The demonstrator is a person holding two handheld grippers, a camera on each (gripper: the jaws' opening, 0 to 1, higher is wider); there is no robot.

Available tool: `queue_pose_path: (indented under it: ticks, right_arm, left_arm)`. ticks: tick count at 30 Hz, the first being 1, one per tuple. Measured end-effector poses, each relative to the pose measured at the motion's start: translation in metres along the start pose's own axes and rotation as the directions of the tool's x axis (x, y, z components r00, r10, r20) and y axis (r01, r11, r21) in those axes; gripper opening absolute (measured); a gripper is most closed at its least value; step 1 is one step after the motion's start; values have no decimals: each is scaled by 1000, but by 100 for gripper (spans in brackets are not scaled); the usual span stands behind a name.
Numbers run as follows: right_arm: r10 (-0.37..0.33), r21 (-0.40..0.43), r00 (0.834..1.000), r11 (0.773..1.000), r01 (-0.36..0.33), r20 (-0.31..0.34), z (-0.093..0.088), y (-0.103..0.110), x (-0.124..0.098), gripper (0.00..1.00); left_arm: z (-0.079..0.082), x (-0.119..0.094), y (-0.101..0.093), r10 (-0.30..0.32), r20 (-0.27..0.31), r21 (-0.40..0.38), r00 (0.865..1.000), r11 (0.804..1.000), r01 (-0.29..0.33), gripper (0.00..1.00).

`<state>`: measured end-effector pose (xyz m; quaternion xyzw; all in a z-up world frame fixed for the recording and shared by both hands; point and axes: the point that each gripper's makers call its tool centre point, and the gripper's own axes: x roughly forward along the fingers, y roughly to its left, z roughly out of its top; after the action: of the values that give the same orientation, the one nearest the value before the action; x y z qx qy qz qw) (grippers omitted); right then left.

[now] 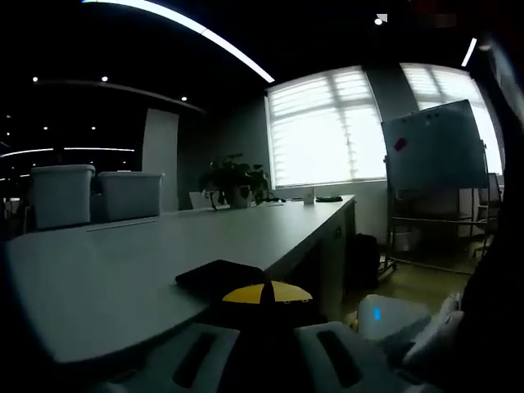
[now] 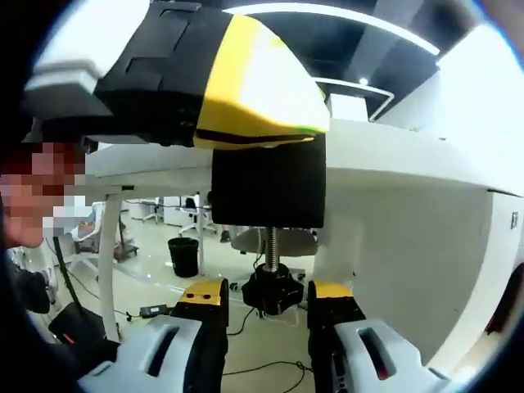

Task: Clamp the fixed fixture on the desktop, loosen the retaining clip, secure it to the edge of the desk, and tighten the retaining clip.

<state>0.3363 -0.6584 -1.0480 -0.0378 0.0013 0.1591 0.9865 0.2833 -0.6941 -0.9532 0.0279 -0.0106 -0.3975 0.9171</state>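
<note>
We see a long pale counter [image 1: 123,270] carrying two lidded bins [image 1: 61,195] at its far left, a potted plant [image 1: 236,180] farther back, and a black-and-yellow fixture [image 1: 246,286] at its near edge.

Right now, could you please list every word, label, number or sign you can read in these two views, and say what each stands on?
No text is legible in either view.
Whiteboard: a red mark and faint smudges, too blurred to read.
Small plate on the desk side panel, at the right gripper view's right edge: too small to read.
Clamp fixture: no visible lettering.
</note>
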Motion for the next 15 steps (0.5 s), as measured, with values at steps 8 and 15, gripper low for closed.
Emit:
queue_pose_path:
  ticks: [8,15]
  right_arm:
    - [10,6,999,1000,-10,-40,-7,-3,4,26]
    - [189,-58,982,980,-190,-27,-7,1,5,25]
  left_arm:
    - [-1,2,0,-1,-7,6,1000,1000,1,2]
    - [-2,3,2,-6,-12,9,1000,1000,7,1]
